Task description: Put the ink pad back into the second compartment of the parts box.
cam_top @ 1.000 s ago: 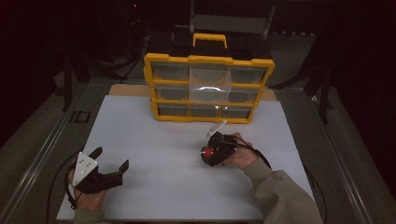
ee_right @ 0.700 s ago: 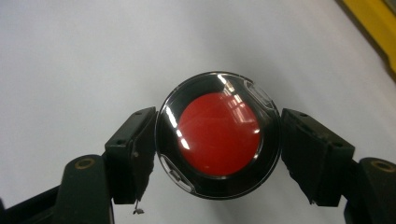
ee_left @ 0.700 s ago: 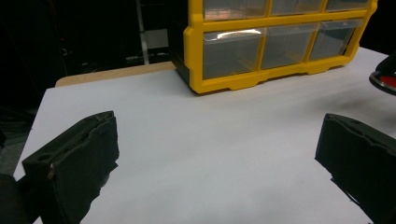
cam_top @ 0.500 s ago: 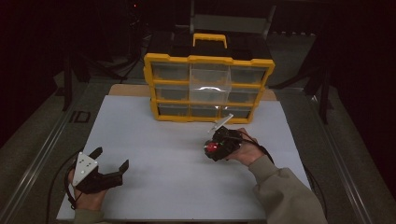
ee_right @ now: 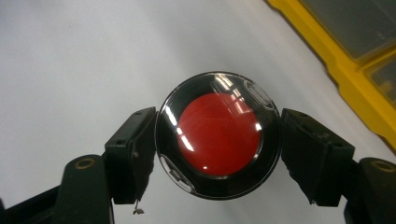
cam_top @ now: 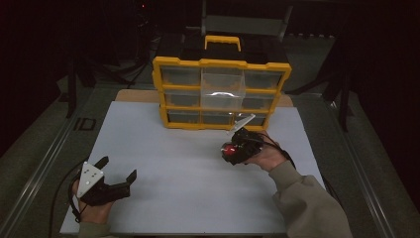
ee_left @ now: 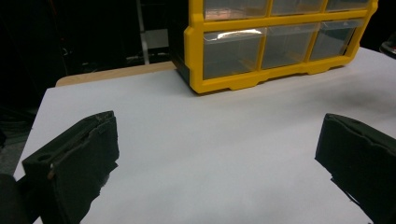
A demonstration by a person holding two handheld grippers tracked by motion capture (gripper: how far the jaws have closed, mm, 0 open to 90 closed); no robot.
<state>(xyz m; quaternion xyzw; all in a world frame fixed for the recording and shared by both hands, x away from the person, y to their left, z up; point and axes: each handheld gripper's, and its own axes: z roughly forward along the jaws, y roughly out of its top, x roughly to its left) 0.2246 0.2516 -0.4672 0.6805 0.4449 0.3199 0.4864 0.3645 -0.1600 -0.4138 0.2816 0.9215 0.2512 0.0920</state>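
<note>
Drawer cabinet at the back, a gripper at each near side

The drawer cabinet [cam_top: 221, 91] stands at the far middle of the white sheet [cam_top: 188, 163], which covers the table [cam_top: 133, 95]. The left gripper [cam_top: 117, 171] rests on the sheet's near-left corner — well apart from the cabinet. The right gripper [cam_top: 229, 151] sits right of centre, just before the cabinet's right end, with a round disc [ee_right: 218, 134] between its jaws.

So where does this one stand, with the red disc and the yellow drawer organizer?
Done: the right tool is shut on the round red-centred disc, lifted off the white sheet. In hand: it hovers just in front of the yellow organizer. Left: every drawer looks closed, so placing it anywhere remains. The left tool rests open, empty.
</note>
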